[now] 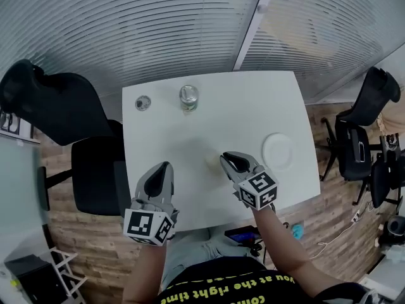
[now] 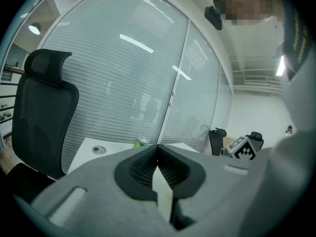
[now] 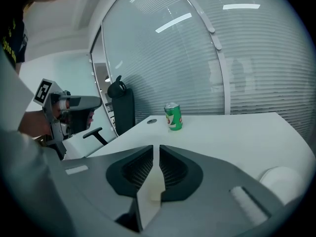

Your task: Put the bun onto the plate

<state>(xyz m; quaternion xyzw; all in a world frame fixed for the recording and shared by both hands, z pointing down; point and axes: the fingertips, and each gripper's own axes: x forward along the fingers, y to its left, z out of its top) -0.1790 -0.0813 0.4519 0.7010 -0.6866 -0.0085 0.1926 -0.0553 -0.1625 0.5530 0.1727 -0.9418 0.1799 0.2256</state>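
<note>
Table (image 1: 190,132) of white holds a round plate (image 1: 278,149) near its right edge. Left gripper (image 1: 166,166), well left of the plate, has its jaws closed on nothing. Right gripper (image 1: 224,157), nearer the plate, shows a thin slit between empty jaws. Pale bun (image 1: 212,161) lies left of the plate, just beside those tips.

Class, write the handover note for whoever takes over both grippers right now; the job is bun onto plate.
Left gripper: shut, empty, over the table.
Right gripper: jaws slightly apart, holding nothing, tips beside the bun.
Bun lies on the table, left of the plate in the head view.
Done: nothing yet.
Left: grip bun, carry to plate, release.
</note>
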